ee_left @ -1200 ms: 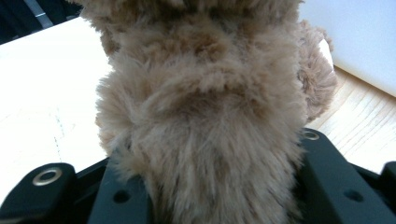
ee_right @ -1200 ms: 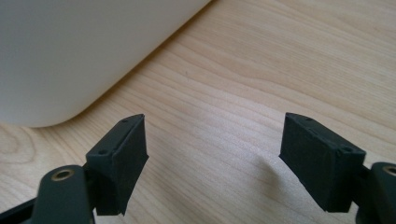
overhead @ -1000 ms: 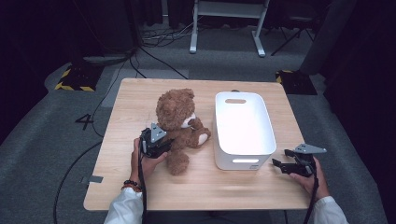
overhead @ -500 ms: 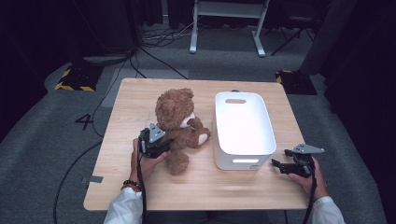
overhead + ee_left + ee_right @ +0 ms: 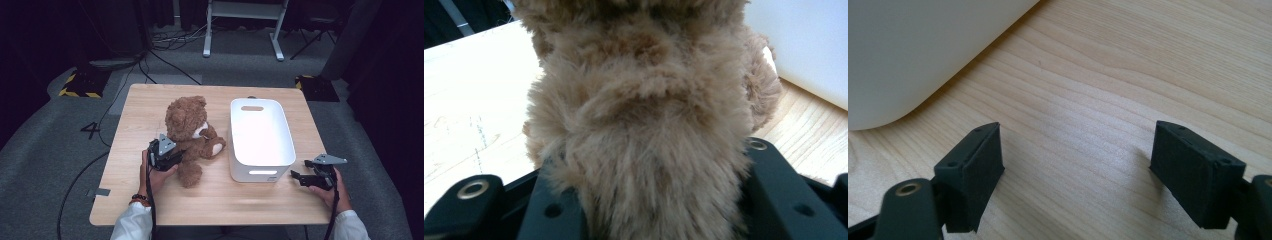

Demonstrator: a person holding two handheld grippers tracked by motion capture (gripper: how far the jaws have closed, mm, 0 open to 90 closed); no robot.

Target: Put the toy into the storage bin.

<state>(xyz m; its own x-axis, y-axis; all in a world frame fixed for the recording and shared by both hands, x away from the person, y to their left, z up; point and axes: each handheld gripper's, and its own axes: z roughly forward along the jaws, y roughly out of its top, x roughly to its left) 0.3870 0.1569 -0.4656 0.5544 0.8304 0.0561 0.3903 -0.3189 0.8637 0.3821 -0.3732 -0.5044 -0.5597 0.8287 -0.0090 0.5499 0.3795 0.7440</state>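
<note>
Brown plush is filling the space between the jaws in the left gripper view, where the teddy bear [image 5: 644,125] is being squeezed, its pile bulging over both black pads. From the high view, the bear [image 5: 192,135] is sitting near the middle of the wooden table [image 5: 150,205], leaning a little, with the white bin [image 5: 260,137] just beside it at its three o'clock. The left gripper [image 5: 167,154] is clenching the bear's body from about seven o'clock of the toy, low on the torso. The right gripper [image 5: 300,179] is resting on the table at roughly four o'clock of the bin, near its front corner; in the right gripper view its jaws are standing wide apart over bare wood with nothing between them, the right gripper [image 5: 1075,175] idling beside the bin's curved white wall [image 5: 923,55]. By the look of it, the toy is going to handle as light and very soft: the fur and stuffing are giving under the pads, so a shallow pinch on pile alone is likely to slip. The torso, where the stuffing seems thickest, looks the soundest place to grip; limbs and ears are probably going to flop and let the bear swing when lifted toward the bin.
</note>
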